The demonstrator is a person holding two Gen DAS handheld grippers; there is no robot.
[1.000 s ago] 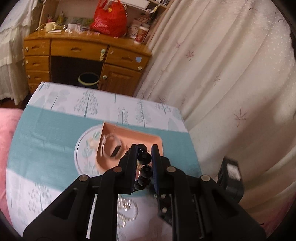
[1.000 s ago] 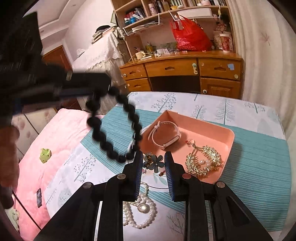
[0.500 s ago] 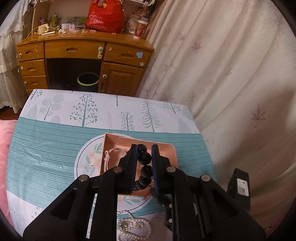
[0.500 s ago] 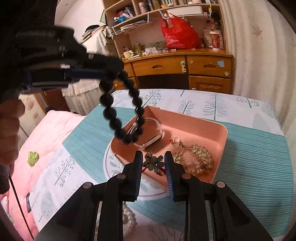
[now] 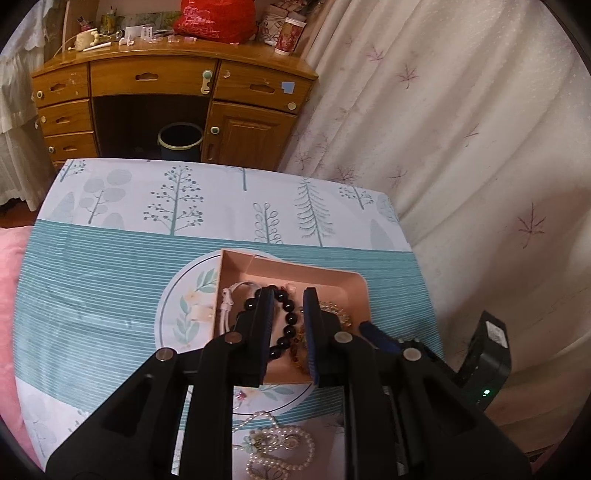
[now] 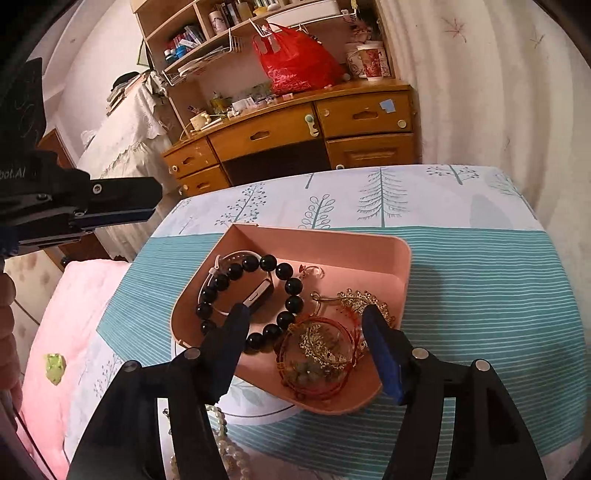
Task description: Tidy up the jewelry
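A pink tray [image 6: 400, 258] sits on the patterned tablecloth. In it lie a black bead bracelet [image 6: 286, 273], a white wristband [image 6: 221, 264], a red cord piece with green beads [image 6: 317, 363] and gold jewelry [image 6: 364, 299]. My right gripper [image 6: 306, 328] is open just above the tray's near side, empty. My left gripper [image 5: 288, 299] is open and empty above the tray [image 5: 295, 269]; the black bracelet [image 5: 290, 321] shows between its jaws, lying below. A pearl necklace [image 5: 280, 450] lies on the cloth near me, also in the right wrist view [image 6: 225, 443].
A wooden desk [image 5: 166, 74] with a red bag [image 5: 218, 18] stands beyond the table, a bin [image 5: 180, 136] under it. A curtain [image 5: 461, 129] hangs on the right. A pink bed [image 6: 62, 325] lies left. The left gripper shows at the left in the right wrist view [image 6: 110, 206].
My left gripper has opened and let the black bracelet fall into the tray. My right gripper has opened too; the red cord piece now lies in the tray.
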